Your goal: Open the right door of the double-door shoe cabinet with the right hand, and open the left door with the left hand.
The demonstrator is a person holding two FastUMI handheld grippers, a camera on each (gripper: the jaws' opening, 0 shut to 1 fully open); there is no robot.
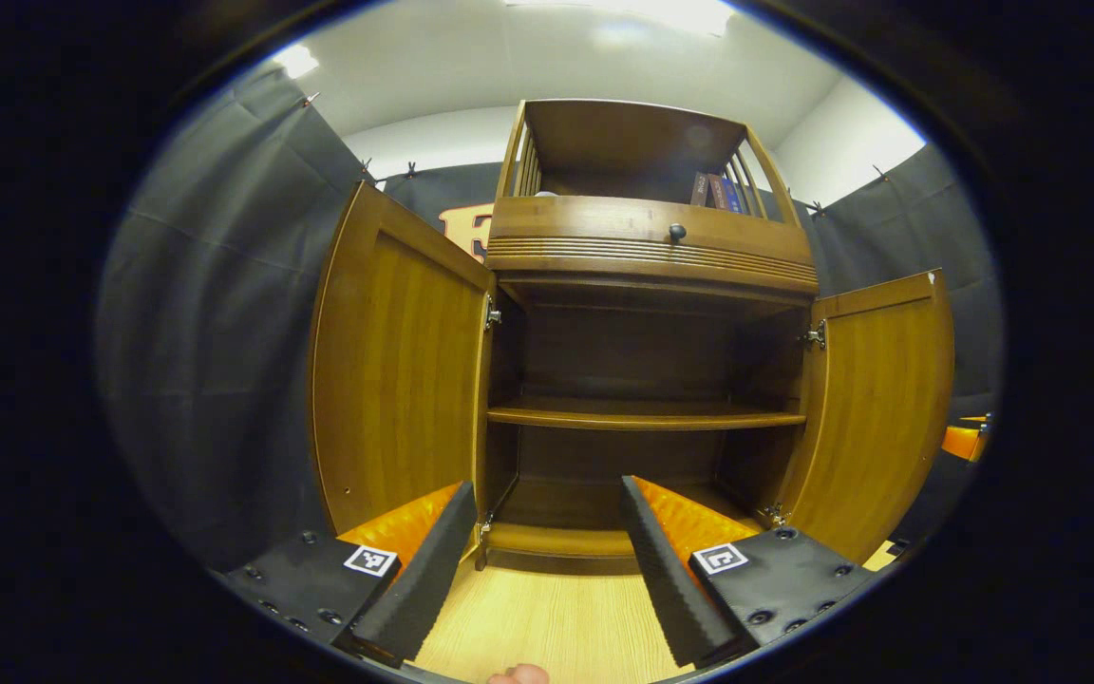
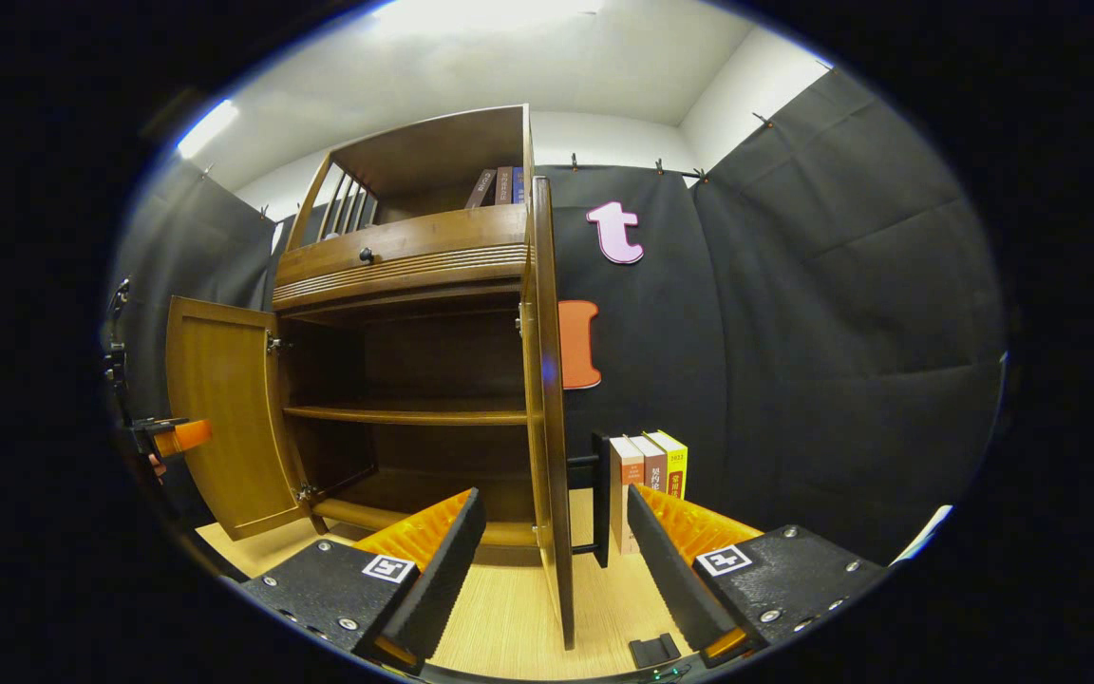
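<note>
In the left gripper view, a tall wooden shoe cabinet (image 1: pixel 647 313) stands upright facing the camera on a pale wood-grain floor (image 1: pixel 547 617). Its left door (image 1: pixel 395 370) and right door (image 1: pixel 879 399) both swing wide, baring a flat inner shelf (image 1: pixel 642 415). The left gripper (image 1: pixel 547 560) hangs apart, empty, before the cabinet's bottom edge. In the right gripper view, the right door (image 2: pixel 547 399) appears edge-on between the spread fingers of the right gripper (image 2: pixel 556 570), apart from both. Upright books (image 2: pixel 650 475) stand beside the cabinet.
</note>
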